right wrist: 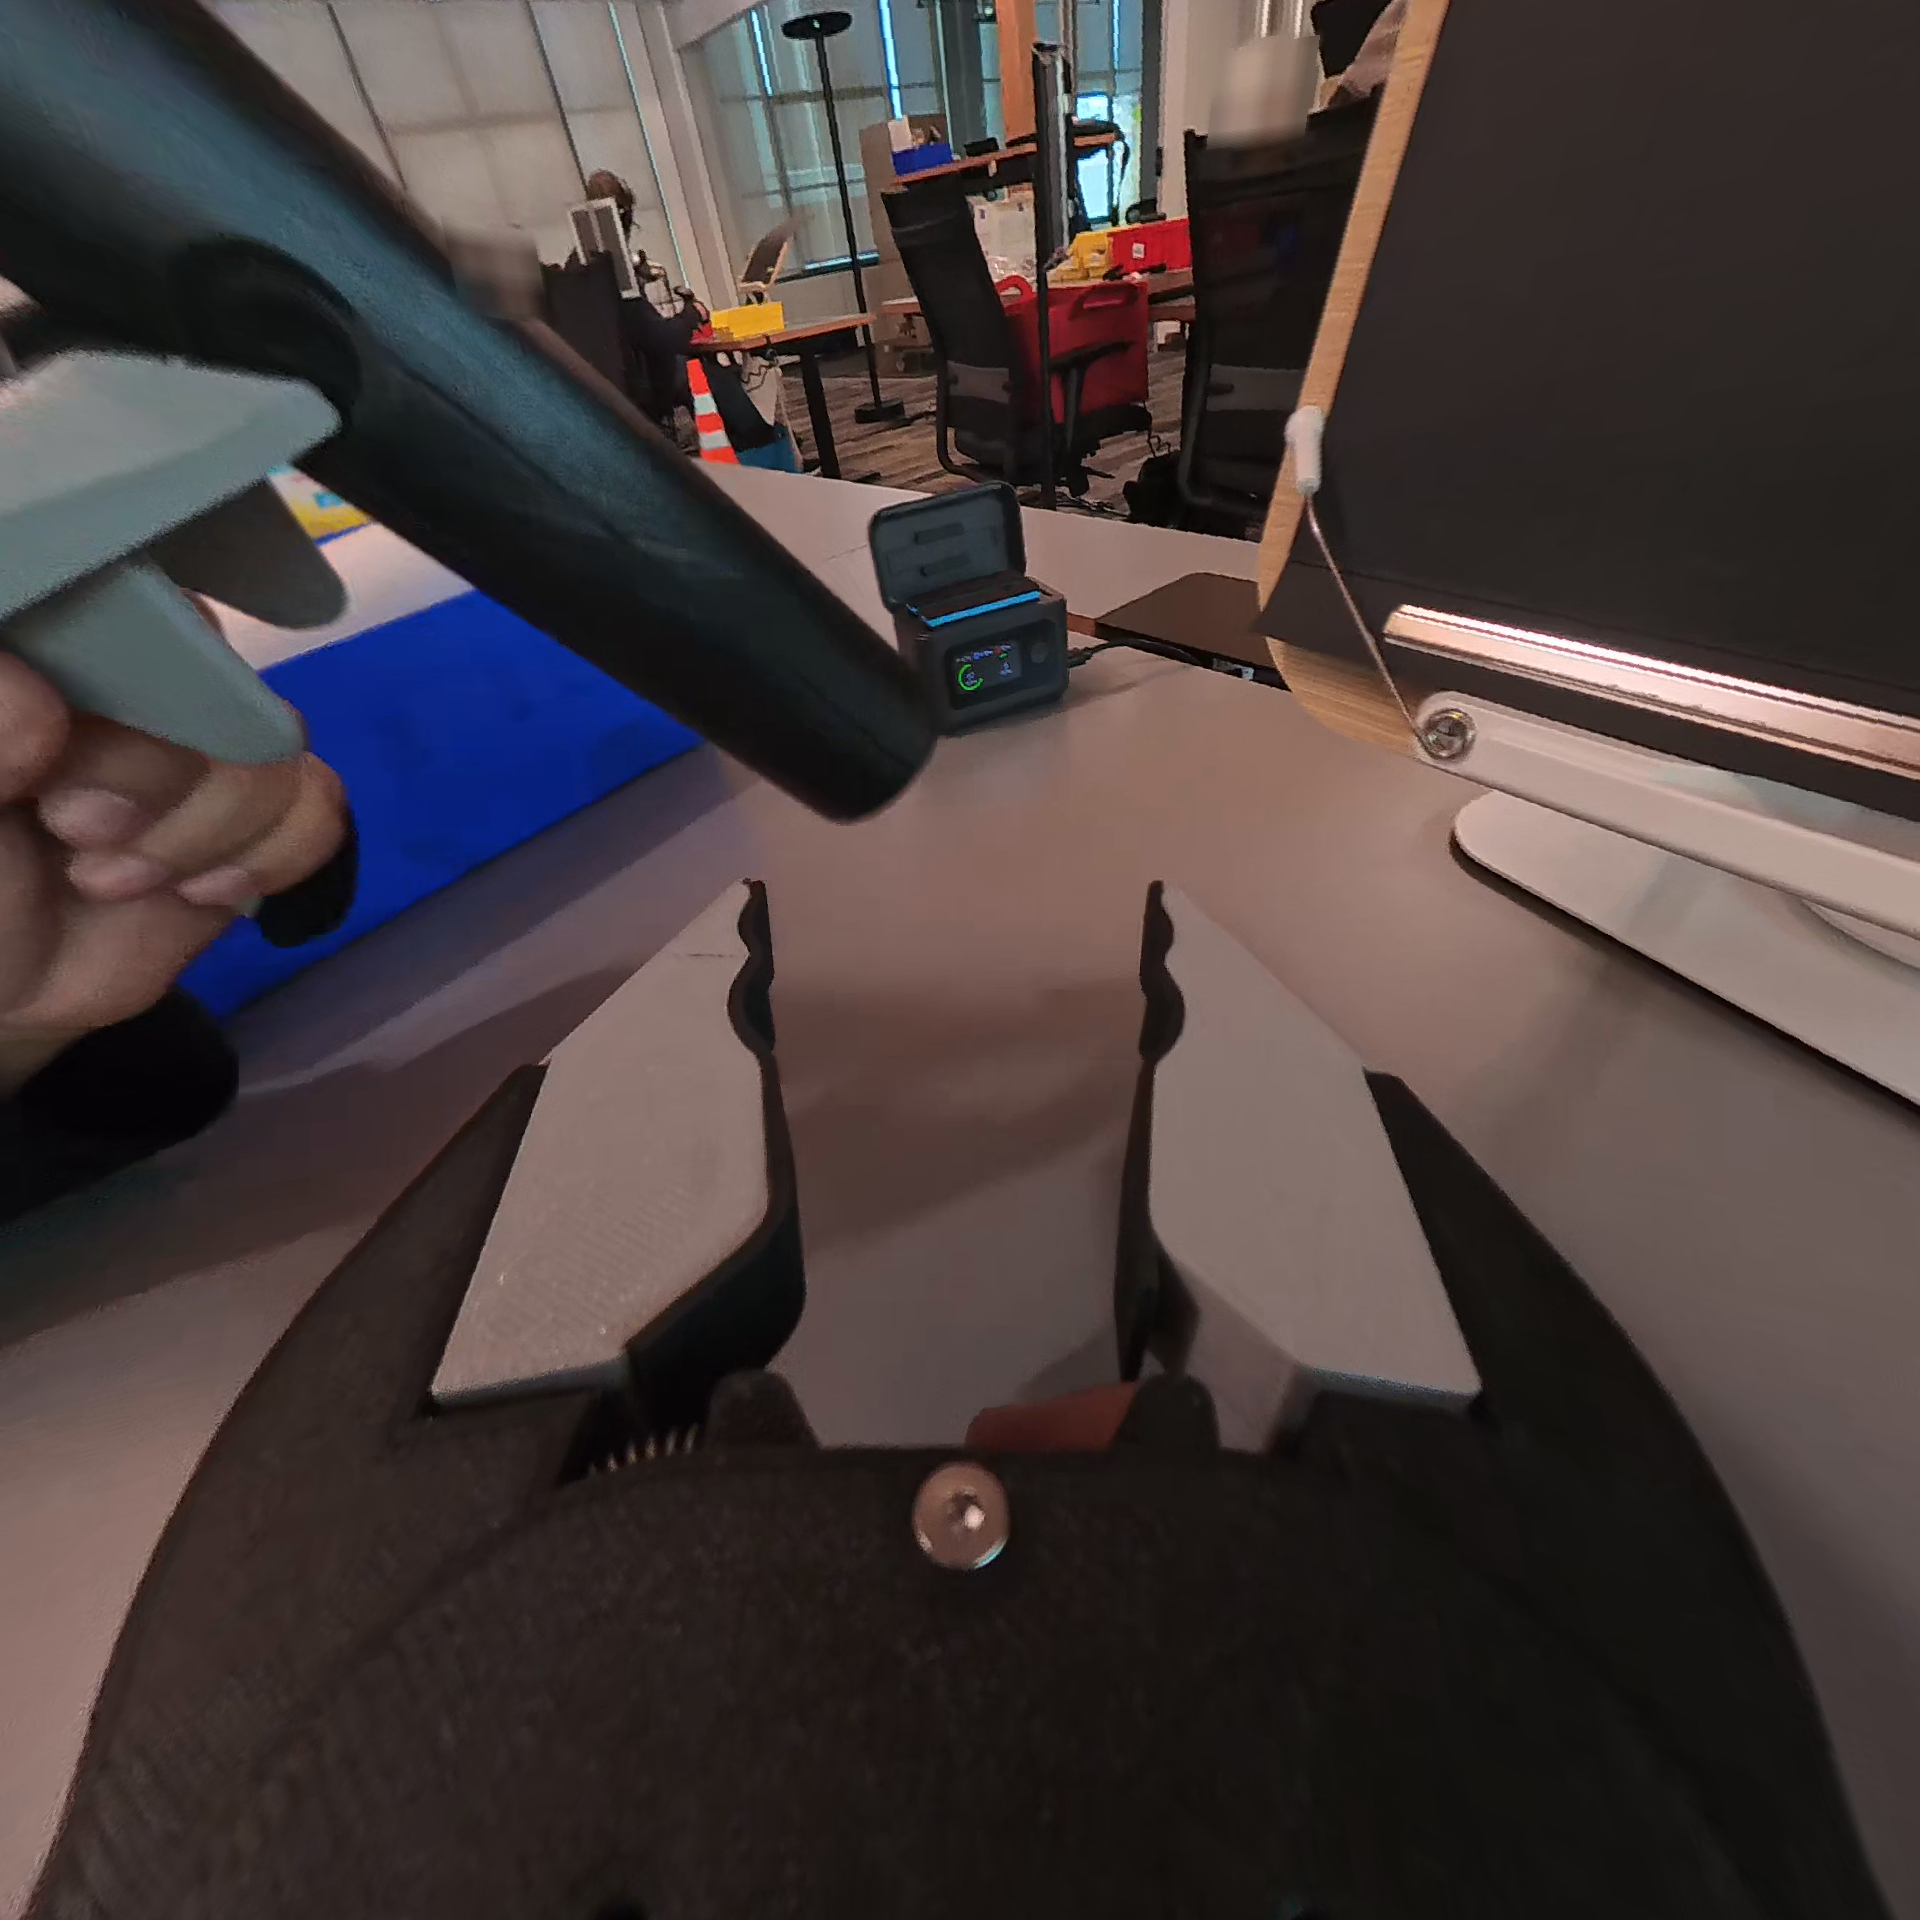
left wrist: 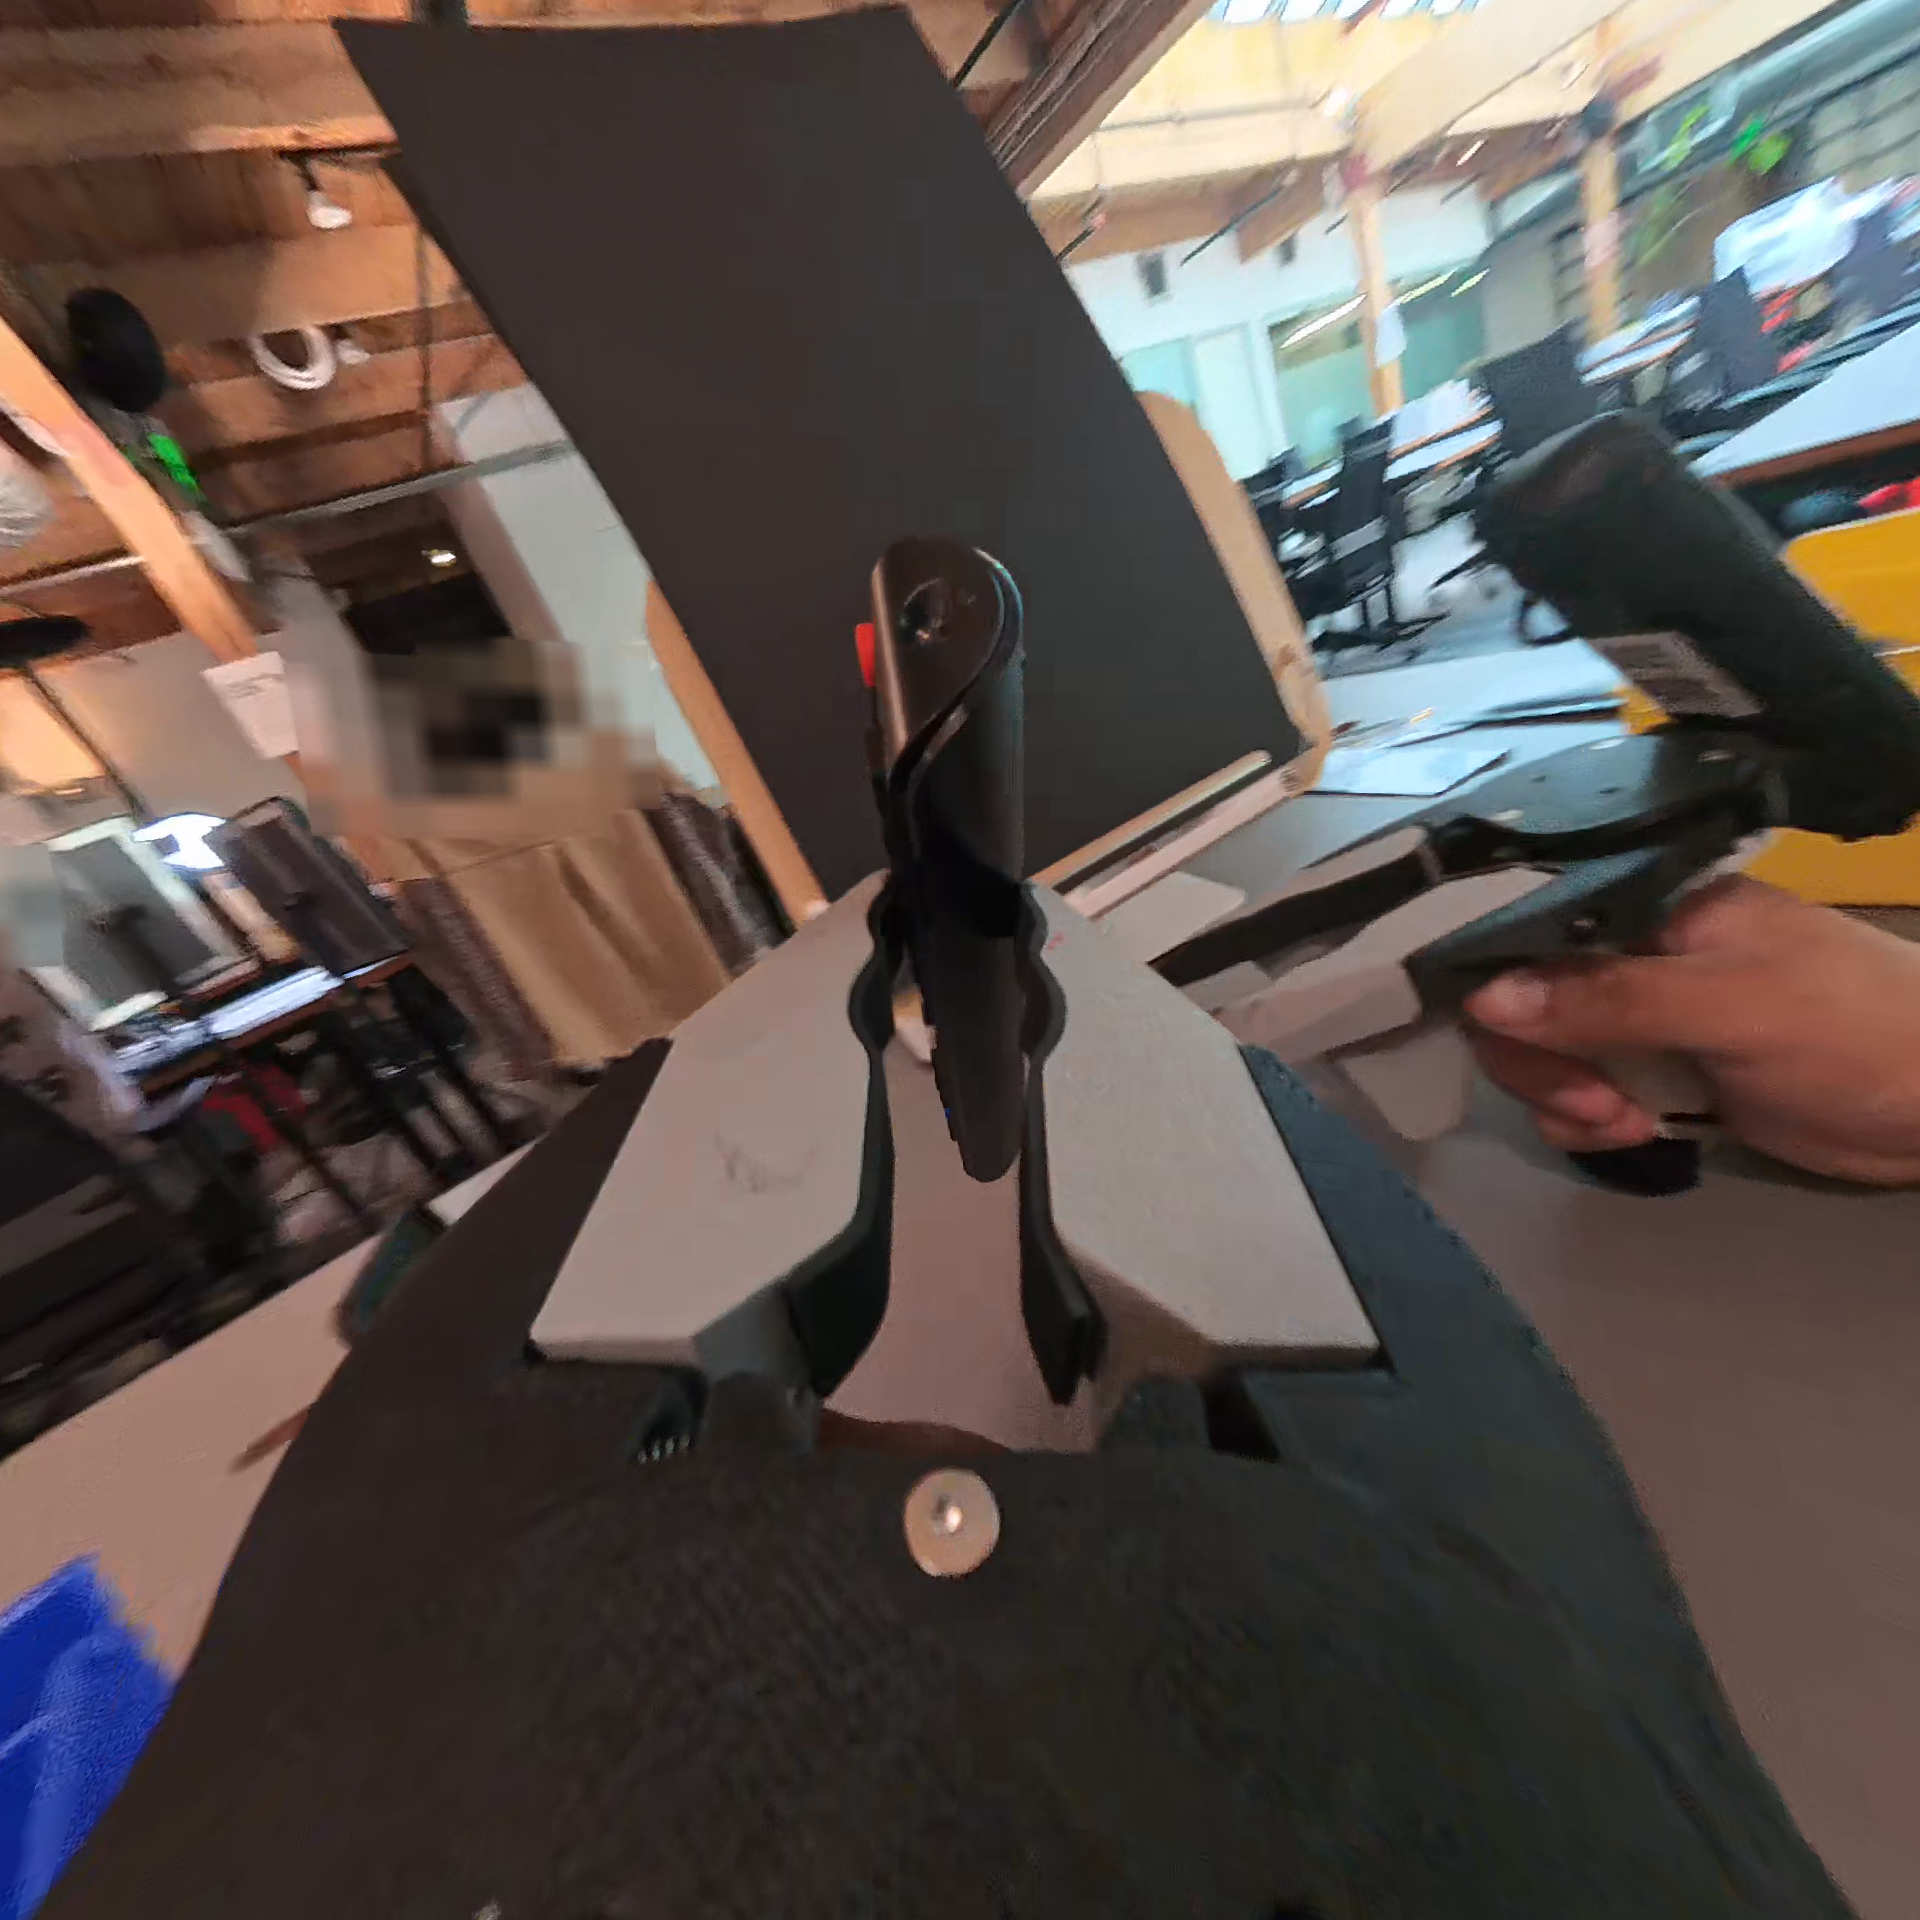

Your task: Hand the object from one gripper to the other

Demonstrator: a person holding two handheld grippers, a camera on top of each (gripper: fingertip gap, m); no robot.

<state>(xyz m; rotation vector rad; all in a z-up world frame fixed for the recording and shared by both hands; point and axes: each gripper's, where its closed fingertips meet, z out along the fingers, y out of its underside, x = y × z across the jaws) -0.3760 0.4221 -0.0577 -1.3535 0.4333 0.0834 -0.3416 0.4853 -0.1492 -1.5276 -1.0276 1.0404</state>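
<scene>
The left gripper (left wrist: pixel 951 930) points upward, tilted, its fingers clamped on a black folding tool (left wrist: pixel 951 821) that stands upright between them over the grey table (right wrist: pixel 1039 831). To its right, a hand (left wrist: pixel 1745 1029) holds the right gripper (right wrist: pixel 954 961) level over the table, jaws wide apart and empty.

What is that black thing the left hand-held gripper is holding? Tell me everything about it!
The black tool looks like a folding knife or multi-tool: a dark handle, a rounded metal end with a pivot screw, a small red tab. It stands upright, clamped near its middle by the left hand-held gripper, above the grey table.
</scene>
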